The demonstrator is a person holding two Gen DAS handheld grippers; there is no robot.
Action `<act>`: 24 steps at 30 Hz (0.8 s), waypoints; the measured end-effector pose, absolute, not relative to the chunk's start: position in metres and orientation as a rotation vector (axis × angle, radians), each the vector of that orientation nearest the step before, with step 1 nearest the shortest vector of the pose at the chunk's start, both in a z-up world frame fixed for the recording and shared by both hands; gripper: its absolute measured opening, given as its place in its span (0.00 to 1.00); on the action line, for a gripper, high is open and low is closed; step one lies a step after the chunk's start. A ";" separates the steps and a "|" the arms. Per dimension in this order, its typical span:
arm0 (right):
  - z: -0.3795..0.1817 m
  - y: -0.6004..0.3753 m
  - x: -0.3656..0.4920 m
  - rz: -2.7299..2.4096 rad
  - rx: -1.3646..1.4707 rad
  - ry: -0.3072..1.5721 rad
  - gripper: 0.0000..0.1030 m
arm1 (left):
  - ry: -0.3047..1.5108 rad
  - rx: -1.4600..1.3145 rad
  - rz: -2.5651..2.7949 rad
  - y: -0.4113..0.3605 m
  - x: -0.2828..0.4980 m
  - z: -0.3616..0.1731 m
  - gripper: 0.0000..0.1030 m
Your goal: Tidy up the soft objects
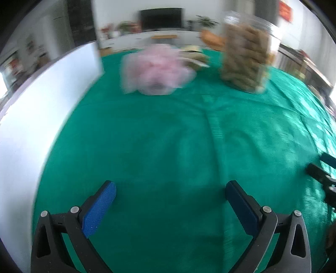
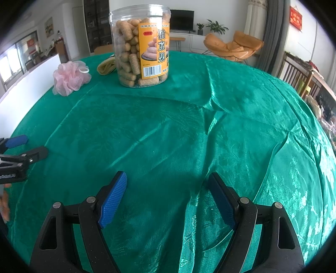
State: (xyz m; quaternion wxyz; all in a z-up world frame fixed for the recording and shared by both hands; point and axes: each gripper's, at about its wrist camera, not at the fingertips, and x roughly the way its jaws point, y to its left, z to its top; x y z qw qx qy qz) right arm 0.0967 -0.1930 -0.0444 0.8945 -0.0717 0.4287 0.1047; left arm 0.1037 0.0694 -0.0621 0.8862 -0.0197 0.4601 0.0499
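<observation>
Bright daylight from windows at left. Left wrist view motion-blurred throughout; right wrist view sharp. Sheen on green tablecloth (image 2: 210, 126). Fisheye bending, dark vignette at edges.

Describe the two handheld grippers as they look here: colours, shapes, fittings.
Both are alike. The left gripper has two black plastic fingers shaped as open triangular frames, joined by round silver pivot pins, each tipped with a flat, ribbed blue pad. The right gripper is the same build: black frames, silver pins, blue ribbed pads. No cables, markings or sleeves show.

Home living room: television (image 2: 181, 20), orange lounge chair (image 2: 233, 47).
</observation>
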 end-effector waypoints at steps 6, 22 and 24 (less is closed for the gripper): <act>-0.045 -0.194 0.098 0.217 -0.142 0.896 0.81 | 0.952 -0.080 0.121 0.104 0.090 -0.061 1.00; -0.046 -0.193 0.099 0.219 -0.139 0.905 0.84 | 0.949 -0.080 0.120 0.113 0.074 -0.061 1.00; -0.045 -0.192 0.100 0.221 -0.142 0.916 0.85 | 0.949 -0.080 0.120 0.113 0.074 -0.061 1.00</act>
